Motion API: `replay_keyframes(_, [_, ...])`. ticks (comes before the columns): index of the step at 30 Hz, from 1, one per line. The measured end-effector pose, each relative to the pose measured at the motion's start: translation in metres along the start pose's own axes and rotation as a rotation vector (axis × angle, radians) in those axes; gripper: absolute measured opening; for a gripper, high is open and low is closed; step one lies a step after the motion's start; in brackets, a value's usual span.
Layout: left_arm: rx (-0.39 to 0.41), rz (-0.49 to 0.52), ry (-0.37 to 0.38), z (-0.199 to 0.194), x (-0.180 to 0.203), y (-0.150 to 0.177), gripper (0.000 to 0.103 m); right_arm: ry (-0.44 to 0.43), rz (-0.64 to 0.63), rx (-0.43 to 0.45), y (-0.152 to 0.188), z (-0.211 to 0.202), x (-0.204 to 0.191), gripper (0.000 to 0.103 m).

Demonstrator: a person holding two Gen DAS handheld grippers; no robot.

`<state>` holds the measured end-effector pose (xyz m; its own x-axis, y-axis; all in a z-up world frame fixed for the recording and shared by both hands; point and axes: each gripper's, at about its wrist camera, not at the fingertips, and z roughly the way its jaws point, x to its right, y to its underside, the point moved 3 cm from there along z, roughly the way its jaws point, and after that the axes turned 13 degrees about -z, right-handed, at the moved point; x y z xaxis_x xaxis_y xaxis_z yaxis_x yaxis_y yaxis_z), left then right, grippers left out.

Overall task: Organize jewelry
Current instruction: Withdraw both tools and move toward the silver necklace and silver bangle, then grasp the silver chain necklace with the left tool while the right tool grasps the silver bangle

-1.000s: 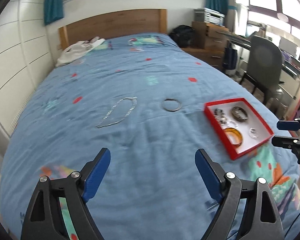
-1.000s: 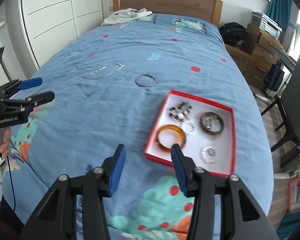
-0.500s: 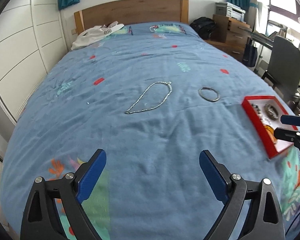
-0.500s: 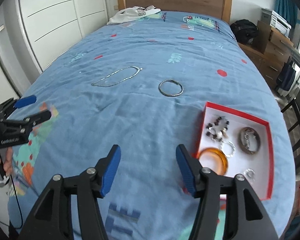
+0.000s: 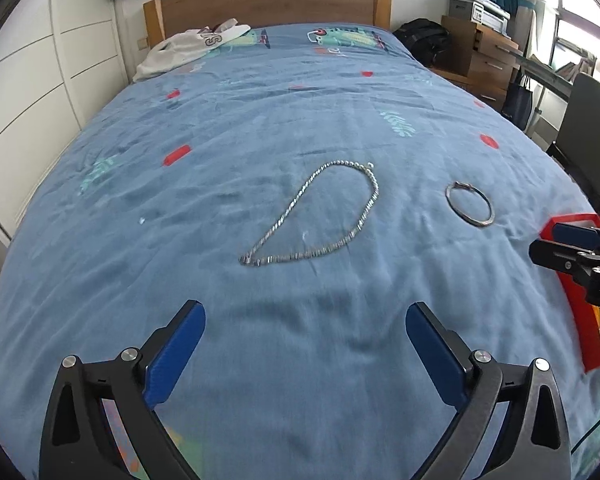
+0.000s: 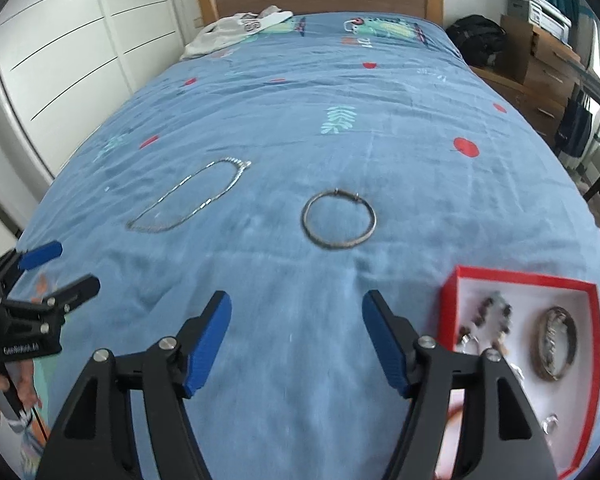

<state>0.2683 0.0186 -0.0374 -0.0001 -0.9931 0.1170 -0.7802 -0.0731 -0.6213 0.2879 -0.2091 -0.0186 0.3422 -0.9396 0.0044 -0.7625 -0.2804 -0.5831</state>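
Silver chain necklace (image 5: 314, 216) lies in a loose loop on blue bedspread (image 5: 260, 112), centre of left wrist view; silver bangle (image 6: 339, 219) just beside it at 3 o'clock. Red tray (image 6: 516, 278) holding other jewelry sits at 4 o'clock in right wrist view. Left gripper (image 5: 305, 330) empty, jaws opening wide. Right gripper (image 6: 296, 322) empty, jaws opening, bangle at its 12 o'clock

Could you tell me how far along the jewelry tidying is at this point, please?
Done: several pieces, including a dark bangle, already lie in the red tray. In hand: nothing; the left gripper and right gripper are empty, jaws opening, above the bedspread. Left: the silver chain necklace and the silver bangle lie loose on the bed.
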Motion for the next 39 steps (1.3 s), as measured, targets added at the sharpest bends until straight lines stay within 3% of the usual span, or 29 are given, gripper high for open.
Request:
replay_keyframes(14, [-0.052, 0.024, 0.014, 0.087, 0.001, -0.029, 0.101, 0.025, 0.105, -0.062, -0.014, 0.081, 0.031, 0.069])
replay_keyframes(28, [-0.069, 0.020, 0.046, 0.125, 0.018, -0.053, 0.100, 0.023, 0.110, -0.075, -0.046, 0.116, 0.046, 0.076])
replay_keyframes(31, [-0.065, 0.002, 0.064, 0.125, 0.019, -0.057, 0.082, 0.020, 0.129, -0.064, -0.049, 0.116, 0.049, 0.075])
replay_keyframes(33, [-0.059, 0.002, 0.094, 0.123, 0.021, -0.057, 0.054, 0.022, 0.127, -0.058, -0.048, 0.115, 0.049, 0.073])
replay_keyframes(34, [-0.059, -0.002, 0.108, 0.121, 0.022, -0.057, 0.047, 0.021, 0.128, -0.053, -0.048, 0.114, 0.049, 0.071])
replay_keyframes(36, [-0.063, -0.019, 0.132, 0.117, 0.022, -0.058, 0.012, 0.016, 0.130, -0.045, -0.046, 0.111, 0.047, 0.071])
replay_keyframes(37, [-0.065, -0.028, 0.144, 0.115, 0.022, -0.058, 0.006, 0.013, 0.127, -0.040, -0.045, 0.109, 0.045, 0.071])
replay_keyframes(39, [-0.058, -0.031, 0.155, 0.108, 0.022, -0.057, 0.005, 0.006, 0.119, -0.034, -0.042, 0.105, 0.042, 0.071])
